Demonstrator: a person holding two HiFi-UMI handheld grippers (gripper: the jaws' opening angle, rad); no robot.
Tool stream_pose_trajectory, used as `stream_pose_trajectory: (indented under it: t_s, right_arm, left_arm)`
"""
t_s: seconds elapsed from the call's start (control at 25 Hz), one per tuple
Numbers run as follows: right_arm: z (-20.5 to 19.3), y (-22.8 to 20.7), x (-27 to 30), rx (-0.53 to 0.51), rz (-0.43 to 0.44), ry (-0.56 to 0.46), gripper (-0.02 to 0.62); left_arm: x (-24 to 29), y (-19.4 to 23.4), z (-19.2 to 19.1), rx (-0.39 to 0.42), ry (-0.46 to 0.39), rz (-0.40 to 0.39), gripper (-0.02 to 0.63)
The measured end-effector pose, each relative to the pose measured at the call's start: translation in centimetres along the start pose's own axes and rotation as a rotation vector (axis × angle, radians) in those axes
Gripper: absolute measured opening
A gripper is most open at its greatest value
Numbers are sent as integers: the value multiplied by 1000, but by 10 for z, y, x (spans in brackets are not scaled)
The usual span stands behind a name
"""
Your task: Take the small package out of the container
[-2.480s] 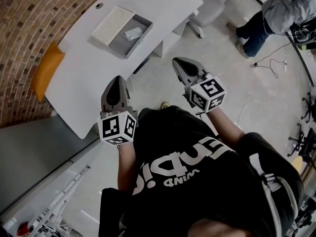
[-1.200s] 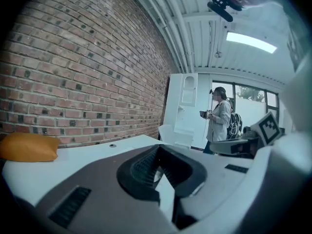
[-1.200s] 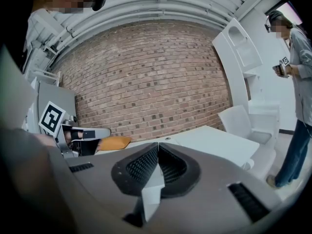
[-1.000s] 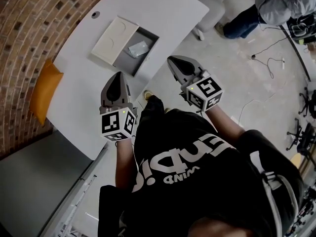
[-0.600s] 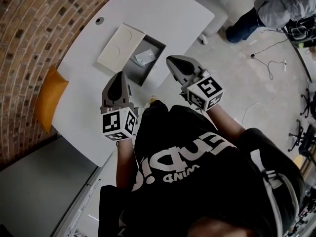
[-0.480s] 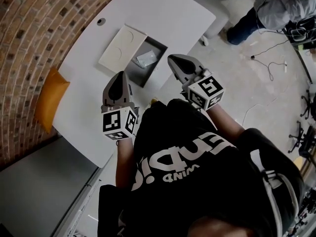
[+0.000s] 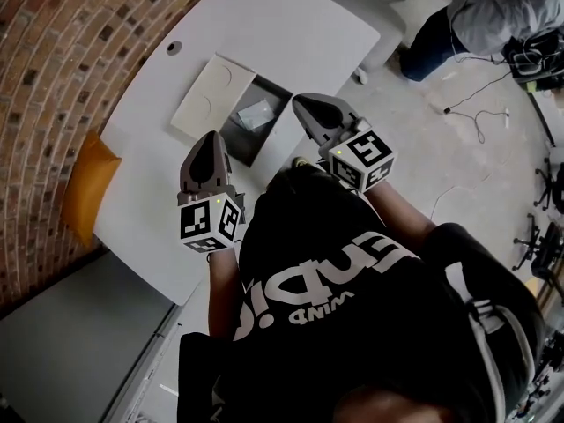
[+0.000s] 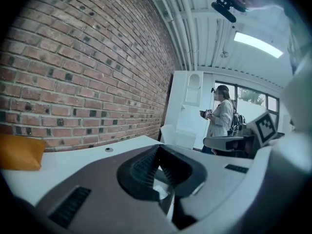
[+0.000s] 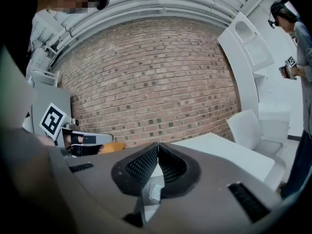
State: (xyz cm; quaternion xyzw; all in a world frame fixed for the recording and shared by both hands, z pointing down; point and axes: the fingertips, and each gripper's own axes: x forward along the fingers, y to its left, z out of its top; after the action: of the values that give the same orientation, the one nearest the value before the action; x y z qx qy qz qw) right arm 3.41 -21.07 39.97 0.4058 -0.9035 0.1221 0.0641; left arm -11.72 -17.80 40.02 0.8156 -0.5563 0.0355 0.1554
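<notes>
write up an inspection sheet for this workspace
surface: white curved table, one small round hole
job's things: open grey rectangular container holding a small clear package; cream flat lid lies beside it
clutter: orange cushion at the table edge by the wall
grippers: left gripper and right gripper both shut, empty, neither touching the container
cables: thin dark cable on the floor
surroundings: red brick wall, white chair, a standing person
</notes>
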Motion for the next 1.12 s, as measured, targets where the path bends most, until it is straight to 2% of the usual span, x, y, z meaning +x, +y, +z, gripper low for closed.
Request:
stream_pose_trajectory:
  t_s: [0.28,0.6,0.64,0.72,0.88,1.12]
  right_arm:
    - [3,-9,14,-26,34,25,2]
    - [10,-6,29,-36,126,-5,5]
    - [11,-4,31,-31,143,-5,17]
    - [14,0,35,-21,181,-5,86]
    - [13,2,43,-38,243,-19,120]
    - [13,16,53,-55,340,-12,230]
  left_arm:
    - [12,0,4,-14,1,28,8]
    - [18,7,7,-17,-15,66,7]
    - [19,8,8,-18,-18,68,8]
    - [21,10,8,-21,-21,72,8]
    - [25,11,9,-24,-22,78,8]
    - [27,22,10,-33,-25,101,8]
